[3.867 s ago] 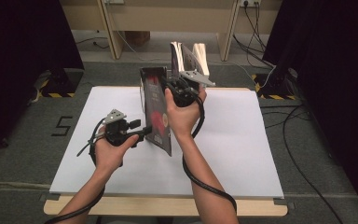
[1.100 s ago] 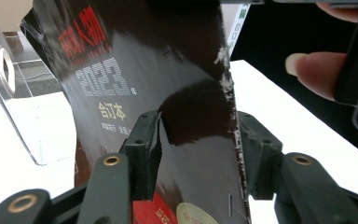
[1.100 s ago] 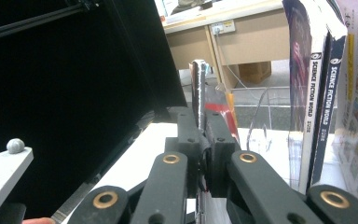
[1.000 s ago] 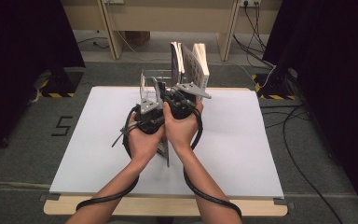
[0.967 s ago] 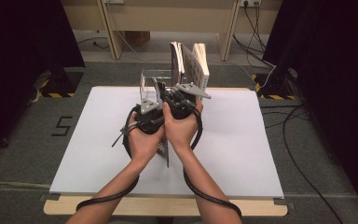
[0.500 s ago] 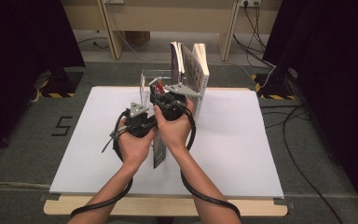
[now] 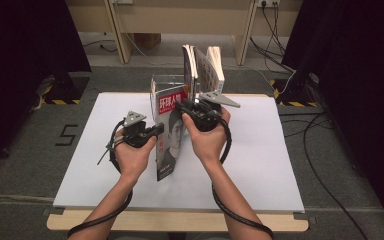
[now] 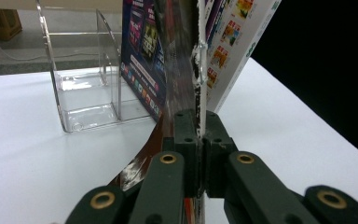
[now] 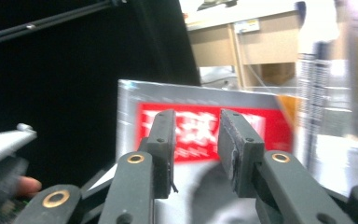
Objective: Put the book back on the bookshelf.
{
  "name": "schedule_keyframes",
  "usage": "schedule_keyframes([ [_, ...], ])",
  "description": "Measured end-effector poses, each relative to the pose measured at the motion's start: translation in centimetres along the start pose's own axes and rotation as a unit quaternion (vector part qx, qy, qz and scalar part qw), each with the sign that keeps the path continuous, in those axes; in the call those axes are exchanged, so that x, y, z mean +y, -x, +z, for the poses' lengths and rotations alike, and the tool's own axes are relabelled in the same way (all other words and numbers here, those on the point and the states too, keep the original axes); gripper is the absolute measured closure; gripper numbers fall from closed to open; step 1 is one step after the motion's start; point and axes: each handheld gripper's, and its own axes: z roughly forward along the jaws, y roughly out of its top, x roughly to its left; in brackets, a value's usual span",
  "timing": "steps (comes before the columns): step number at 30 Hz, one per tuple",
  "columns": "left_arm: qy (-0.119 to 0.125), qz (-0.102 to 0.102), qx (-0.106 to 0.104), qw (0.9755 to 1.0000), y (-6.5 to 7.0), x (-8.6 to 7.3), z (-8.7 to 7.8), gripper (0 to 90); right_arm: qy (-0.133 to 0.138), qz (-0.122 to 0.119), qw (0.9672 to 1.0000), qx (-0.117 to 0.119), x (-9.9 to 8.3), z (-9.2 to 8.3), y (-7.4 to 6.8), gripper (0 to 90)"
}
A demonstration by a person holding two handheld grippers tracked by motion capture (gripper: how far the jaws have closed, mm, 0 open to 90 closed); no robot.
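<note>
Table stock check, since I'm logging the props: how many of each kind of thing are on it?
Magazine held upright in the left gripper: 1
Magazines or books standing at the back: 2
Clear plastic holder: 1
Total: 4

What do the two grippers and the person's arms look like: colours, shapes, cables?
Both grippers, left and right, are black, each with a grey three-cornered plate on top and a black cable looping back along the forearm. Their jaws are dark, on arms with brass-coloured rivets. The forearms are bare, without sleeves.
</note>
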Motion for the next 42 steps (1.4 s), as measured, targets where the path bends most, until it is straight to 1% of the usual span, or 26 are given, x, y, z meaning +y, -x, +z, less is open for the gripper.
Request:
schedule_keyframes([
  [1,0.002,0.0,-0.001,1.0,-0.1,0.0,-0.1,86.7,-0.002,0.0,1.0,-0.004,-0.1,-0.4,0.5,66.6],
  [3,0.005,0.0,-0.003,1.0,-0.3,0.0,-0.3,86.8,-0.006,0.01,0.9999,-0.01,-0.4,-1.0,1.5,66.8],
  [9,0.021,0.006,-0.011,0.9997,-0.9,0.4,-1.1,86.9,-0.016,0.023,0.9987,-0.042,-1.6,-3.1,4.6,66.7],
  [15,0.035,0.008,-0.013,0.9993,-1.6,0.9,-1.7,86.9,-0.028,0.04,0.9961,-0.074,-3.5,-4.7,7.4,66.8],
  [18,0.04,0.011,-0.014,0.999,-1.9,1.2,-1.8,87.0,-0.034,0.043,0.9942,-0.092,-4.5,-5.5,8.7,66.8],
  [20,0.044,0.013,-0.016,0.9988,-2.0,1.4,-1.9,86.9,-0.039,0.046,0.9932,-0.099,-5.2,-6.0,9.6,66.7],
  [22,0.046,0.014,-0.016,0.9987,-2.1,1.5,-1.9,87.0,-0.047,0.047,0.991,-0.116,-6.1,-6.5,10.4,66.6],
  [23,0.048,0.015,-0.017,0.9986,-2.1,1.7,-1.9,87.0,-0.052,0.044,0.9897,-0.126,-6.6,-6.7,10.8,66.6],
  [24,0.049,0.017,-0.018,0.9985,-2.2,1.8,-1.9,86.9,-0.054,0.047,0.9889,-0.13,-7.1,-6.9,11.4,66.5],
  [25,0.05,0.019,-0.018,0.9984,-2.2,1.9,-1.9,87.0,-0.058,0.055,0.9878,-0.134,-7.7,-7.2,11.8,66.3],
  [26,0.052,0.018,-0.019,0.9983,-2.3,2.0,-1.9,87.0,-0.063,0.056,0.9863,-0.141,-8.4,-7.5,12.4,66.2],
  [27,0.052,0.02,-0.02,0.9983,-2.3,2.2,-2.0,87.0,-0.066,0.057,0.9853,-0.146,-8.8,-7.6,12.7,66.0],
  [31,0.058,0.021,-0.022,0.9979,-2.5,2.8,-2.0,87.0,-0.082,0.078,0.9804,-0.161,-11.2,-8.7,14.4,65.7],
  [33,0.061,0.021,-0.022,0.9977,-2.7,3.1,-2.0,87.0,-0.089,0.076,0.9789,-0.167,-12.1,-9.2,15.1,65.7],
  [34,0.062,0.021,-0.022,0.9976,-2.7,3.2,-2.0,87.0,-0.089,0.074,0.9787,-0.17,-12.4,-9.4,15.3,65.7],
  [36,0.064,0.023,-0.021,0.9975,-2.8,3.5,-1.8,87.0,-0.091,0.082,0.9764,-0.178,-12.9,-10.0,15.8,65.7],
  [39,0.067,0.026,-0.021,0.9972,-2.8,3.9,-1.6,87.0,-0.087,0.084,0.9751,-0.186,-13.6,-10.8,16.6,65.4],
  [40,0.069,0.025,-0.022,0.9971,-2.8,4.0,-1.6,87.0,-0.087,0.09,0.9742,-0.188,-13.7,-10.9,16.7,65.3],
  [42,0.073,0.025,-0.02,0.9968,-2.9,4.2,-1.5,87.0,-0.088,0.094,0.9732,-0.19,-14.1,-11.1,17.0,65.3],
])
